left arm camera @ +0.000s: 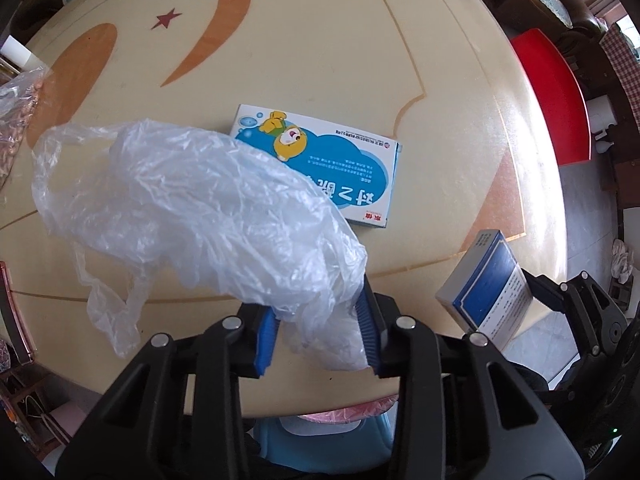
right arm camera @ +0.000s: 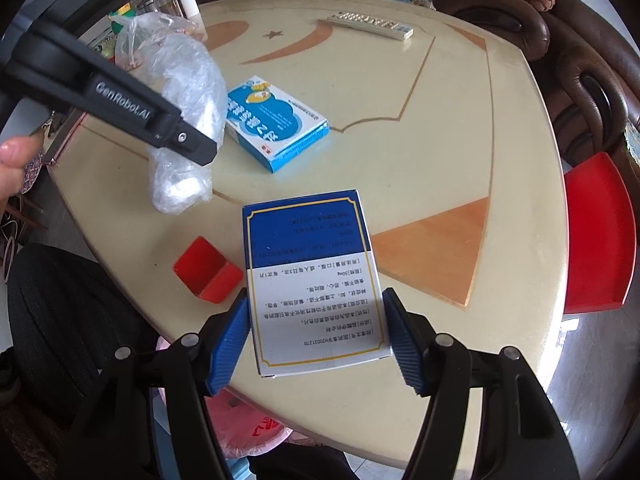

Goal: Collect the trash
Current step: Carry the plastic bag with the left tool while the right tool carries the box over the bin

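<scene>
Both hands are loaded, so the collecting looks partly under way rather than finished. The left gripper (left arm camera: 320,332) has its fingers closed on the crumpled end of a clear plastic bag (left arm camera: 192,208), which hangs in the air above the bench (left arm camera: 360,60); the right wrist view shows the same bag (right arm camera: 188,92) lifted clear of the surface. The right gripper (right arm camera: 316,340) holds a blue and white box (right arm camera: 312,276), its fingers pressed against the two long sides of the carton, above the near edge of the bench.

Neither piece has reached a bin. A blue bin (left arm camera: 320,440) lined with pink plastic shows just below the near bench edge in the left wrist view, and that looks like the place for both.

Left on the bench are a cartoon box (right arm camera: 276,124) lying flat near the middle, and a small red box (right arm camera: 208,272) standing open near the front edge, just beside the held carton. A remote control (right arm camera: 370,26) lies at the far side, but it is probably not trash. My judgement: two items are picked up, none are dropped off, and at least two remain.
</scene>
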{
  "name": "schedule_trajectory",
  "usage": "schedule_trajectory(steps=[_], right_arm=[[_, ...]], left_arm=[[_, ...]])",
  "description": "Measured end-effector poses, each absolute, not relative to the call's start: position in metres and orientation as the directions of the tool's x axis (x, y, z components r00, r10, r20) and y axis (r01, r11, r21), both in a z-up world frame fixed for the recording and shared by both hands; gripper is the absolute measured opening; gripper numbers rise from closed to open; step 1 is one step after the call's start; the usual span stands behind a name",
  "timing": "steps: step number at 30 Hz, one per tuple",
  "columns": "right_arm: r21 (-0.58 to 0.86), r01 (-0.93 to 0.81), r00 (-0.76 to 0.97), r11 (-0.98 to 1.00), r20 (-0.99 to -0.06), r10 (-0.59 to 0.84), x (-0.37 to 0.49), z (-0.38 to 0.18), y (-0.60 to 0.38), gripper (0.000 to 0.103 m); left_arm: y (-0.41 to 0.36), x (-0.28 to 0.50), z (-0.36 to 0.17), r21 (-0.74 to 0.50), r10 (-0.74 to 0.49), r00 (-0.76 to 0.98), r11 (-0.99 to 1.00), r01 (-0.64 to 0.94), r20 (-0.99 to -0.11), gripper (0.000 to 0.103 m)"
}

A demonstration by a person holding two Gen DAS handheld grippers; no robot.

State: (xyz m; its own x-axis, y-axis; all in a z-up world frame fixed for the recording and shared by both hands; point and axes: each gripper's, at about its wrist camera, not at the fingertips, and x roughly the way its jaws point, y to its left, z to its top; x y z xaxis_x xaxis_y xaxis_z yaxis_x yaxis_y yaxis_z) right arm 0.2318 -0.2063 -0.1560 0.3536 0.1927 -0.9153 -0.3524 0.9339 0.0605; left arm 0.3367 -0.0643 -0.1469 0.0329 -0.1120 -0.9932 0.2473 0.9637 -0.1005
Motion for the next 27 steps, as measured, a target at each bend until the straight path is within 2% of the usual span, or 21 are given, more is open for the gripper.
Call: schedule_trajectory(steps=[20,27], right_arm=[[0.022,-0.34,0.479,0.94,-0.856,0.193,0.173,-0.072,-0.189,0.063],[0.039,-0.33,0.515,0.943,-0.83,0.214,0.133,-0.049,-0.18,0.063]], left_arm=[[-0.027,0.224,-0.047,-0.014,-0.139,0.34,0.938,0.345,-0.93,0.035],[-0.018,0.179,-0.029,-0.01,-0.174,0.39,0.922,0.388,-0.904,0.035]])
